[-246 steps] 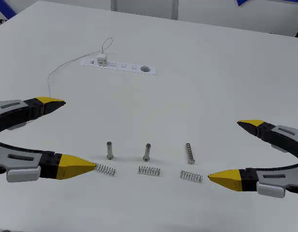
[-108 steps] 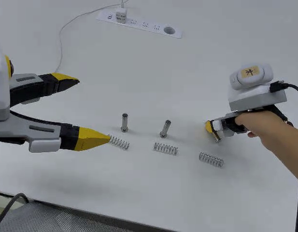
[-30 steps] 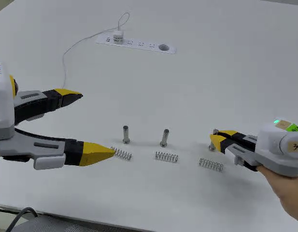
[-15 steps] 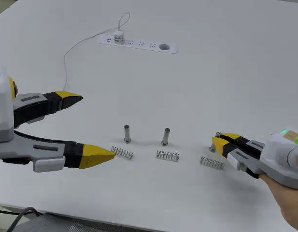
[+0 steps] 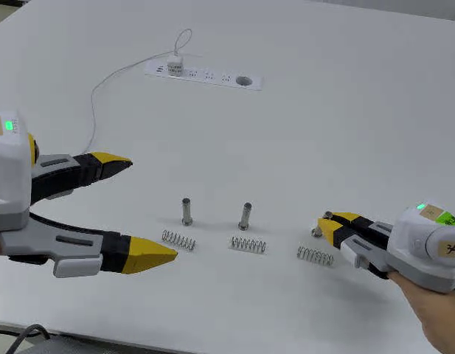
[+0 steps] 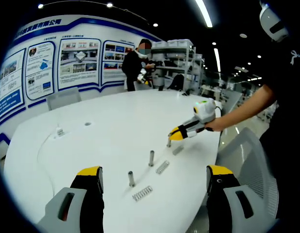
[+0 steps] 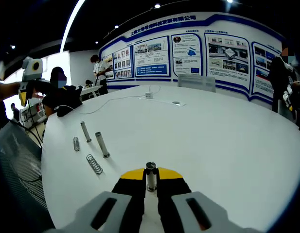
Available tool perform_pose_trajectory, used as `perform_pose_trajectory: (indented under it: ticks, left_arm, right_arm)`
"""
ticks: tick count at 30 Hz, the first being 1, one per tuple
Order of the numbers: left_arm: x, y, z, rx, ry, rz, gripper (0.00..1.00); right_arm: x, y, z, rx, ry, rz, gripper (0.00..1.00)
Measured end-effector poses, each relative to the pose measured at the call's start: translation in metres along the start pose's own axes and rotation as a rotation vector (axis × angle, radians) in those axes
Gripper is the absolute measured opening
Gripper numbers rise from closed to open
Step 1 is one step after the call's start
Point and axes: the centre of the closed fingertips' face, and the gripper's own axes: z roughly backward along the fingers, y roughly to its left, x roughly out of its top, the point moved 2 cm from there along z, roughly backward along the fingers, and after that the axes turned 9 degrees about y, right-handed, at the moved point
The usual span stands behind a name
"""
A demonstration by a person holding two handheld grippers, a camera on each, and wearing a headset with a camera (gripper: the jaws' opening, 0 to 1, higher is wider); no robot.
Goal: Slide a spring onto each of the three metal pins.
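While the right yellow-tipped tongs point(image 5: 330, 223) stand pinched tight on one short silver metal pin point(image 7: 150, 178), just beside the rightmost small coiled steel spring point(image 5: 315, 256), the left tongs point(image 5: 150, 207) gape wide and grip nothing, near the leftmost spring point(image 5: 178, 240). Two more pins point(image 5: 186, 211) point(image 5: 245, 216) stand upright on the white table point(image 5: 323, 110), the middle spring point(image 5: 248, 245) lying before one.

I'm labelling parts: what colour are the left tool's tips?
Yellow tips on the left tool, black behind them; the head view shows it best.
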Motion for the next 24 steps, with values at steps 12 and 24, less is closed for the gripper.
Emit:
perform_pose_trajectory:
  ticks: [12, 24]
  left_arm:
    - [-0.005, -0.002, -0.004, 0.002, -0.027, 0.040, 0.89]
    - [-0.012, -0.008, -0.008, -0.002, -0.038, 0.029, 0.88]
  right_arm:
    - [0.017, 0.000, 0.013, 0.013, -0.032, -0.002, 0.18]
    - [0.000, 0.012, 0.032, 0.139, 0.049, 0.065, 0.25]
